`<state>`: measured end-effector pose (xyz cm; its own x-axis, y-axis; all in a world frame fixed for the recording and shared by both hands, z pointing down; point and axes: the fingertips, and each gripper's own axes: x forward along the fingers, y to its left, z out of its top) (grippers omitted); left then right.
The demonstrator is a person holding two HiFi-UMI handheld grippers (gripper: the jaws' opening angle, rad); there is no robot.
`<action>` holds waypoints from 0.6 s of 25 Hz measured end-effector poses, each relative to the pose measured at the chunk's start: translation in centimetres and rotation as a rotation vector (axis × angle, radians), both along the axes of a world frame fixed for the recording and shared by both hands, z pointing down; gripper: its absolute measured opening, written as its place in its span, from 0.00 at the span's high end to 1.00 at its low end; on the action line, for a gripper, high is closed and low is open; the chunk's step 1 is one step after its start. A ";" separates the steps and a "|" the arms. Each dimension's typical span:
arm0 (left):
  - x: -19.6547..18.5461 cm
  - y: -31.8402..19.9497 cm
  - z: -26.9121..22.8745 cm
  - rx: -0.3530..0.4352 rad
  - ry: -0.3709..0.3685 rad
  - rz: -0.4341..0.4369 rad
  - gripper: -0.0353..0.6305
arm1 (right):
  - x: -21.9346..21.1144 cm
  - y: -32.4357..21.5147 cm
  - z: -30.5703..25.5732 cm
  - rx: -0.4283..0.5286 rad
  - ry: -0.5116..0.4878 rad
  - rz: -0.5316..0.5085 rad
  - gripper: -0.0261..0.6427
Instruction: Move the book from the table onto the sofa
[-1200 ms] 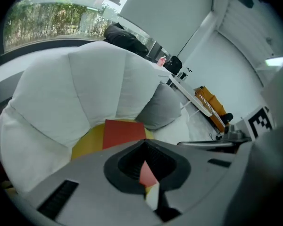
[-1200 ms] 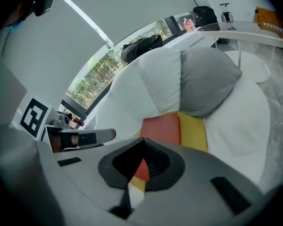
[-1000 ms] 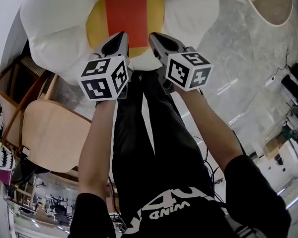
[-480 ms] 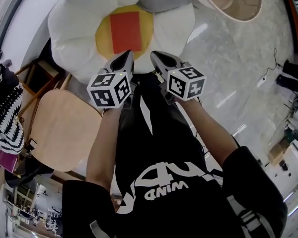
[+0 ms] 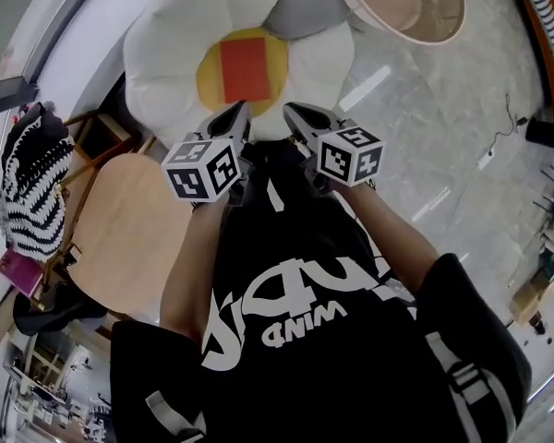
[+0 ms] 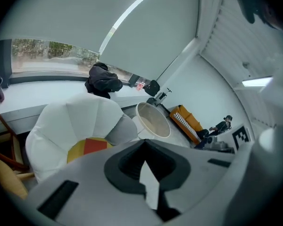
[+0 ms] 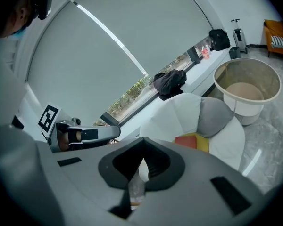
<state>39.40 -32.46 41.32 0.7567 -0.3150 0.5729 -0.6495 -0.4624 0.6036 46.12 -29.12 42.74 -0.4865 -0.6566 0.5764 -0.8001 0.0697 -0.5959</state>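
Lying on the yellow middle of the white flower-shaped sofa [image 5: 166,72], the red book [image 5: 245,69] sits beyond both claws' tips, untouched. Left claw [image 5: 241,110] and right claw [image 5: 289,111], side by side, are closed tight and empty.

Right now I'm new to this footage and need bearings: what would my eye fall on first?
A white flower-shaped sofa fills the top of the head view, a red book flat on its yellow centre. Just below, the left gripper and right gripper hang side by side, both shut and empty. A round beige tub stands at upper right.
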 end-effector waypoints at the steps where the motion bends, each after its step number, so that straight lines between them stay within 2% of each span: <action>1: -0.3 0.4 -0.8 0.003 0.002 0.002 0.94 | -0.6 0.1 -0.8 0.009 -0.006 -0.008 0.96; 8: -1.4 2.5 -5.5 0.056 0.027 0.058 0.94 | -2.4 0.4 -6.7 0.095 -0.015 -0.063 0.96; 15: -2.8 2.9 -10.3 0.122 0.075 0.063 0.94 | -2.9 1.0 -11.7 0.175 -0.010 -0.075 0.96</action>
<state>36.61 -29.61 30.97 0.8163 -0.3296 0.4744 -0.5723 -0.5733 0.5864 43.27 -28.14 31.02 -0.5428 -0.7083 0.4514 -0.7828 0.2319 -0.5774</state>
